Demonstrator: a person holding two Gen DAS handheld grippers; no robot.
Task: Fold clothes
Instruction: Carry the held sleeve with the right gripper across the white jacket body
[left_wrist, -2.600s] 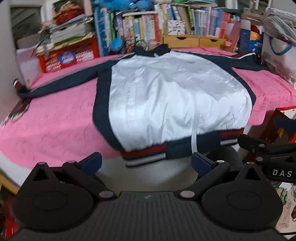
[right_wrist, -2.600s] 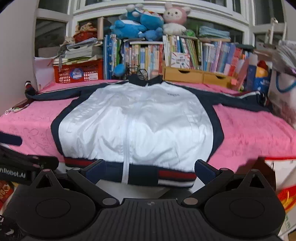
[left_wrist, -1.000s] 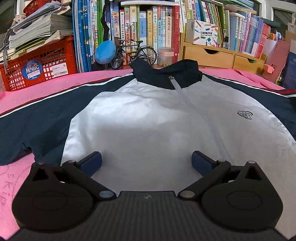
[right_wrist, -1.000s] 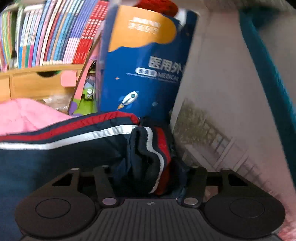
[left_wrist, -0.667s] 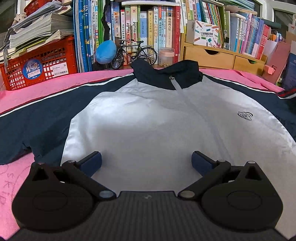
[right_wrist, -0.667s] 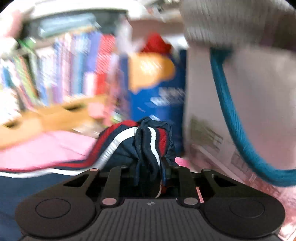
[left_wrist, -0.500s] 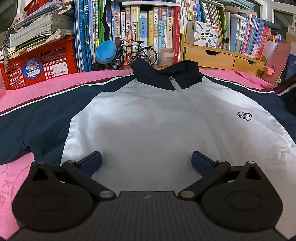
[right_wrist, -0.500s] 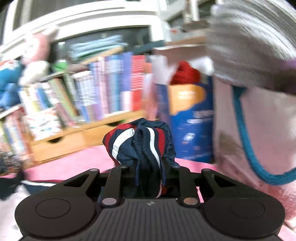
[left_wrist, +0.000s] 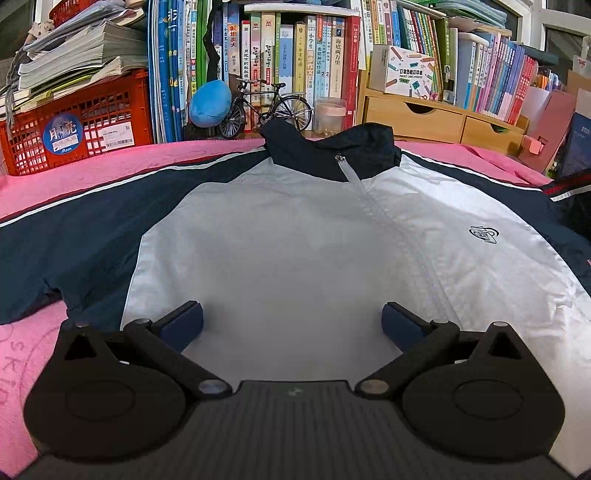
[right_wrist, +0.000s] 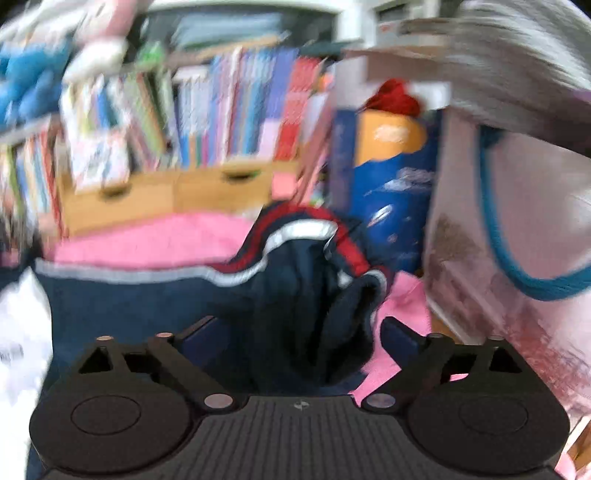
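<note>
The white-and-navy zip-front nylon jacket (left_wrist: 295, 240) lies spread flat, front up, on the pink-covered bench (left_wrist: 92, 166). The left tongs (left_wrist: 291, 325) hover spread wide over its pale chest, gripping nothing. The right tongs (right_wrist: 295, 339) are opening around the bunched navy sleeve with its red-and-white ribbed cuff (right_wrist: 332, 266), which, as far as the blur shows, sits loose between the jaws. The thin cloth looks light, limp and slippery, so I would take hold at the thicker ribbed cuff or hem.

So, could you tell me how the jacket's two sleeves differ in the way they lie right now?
The left sleeve lies flat and stretched out over the pink cover; the right sleeve is bunched and humped up. Nothing is near the left sleeve's visible part, while the right sleeve's cuff sits between the opening jaws of the right gripper. Both are navy with white and red piping.
</note>
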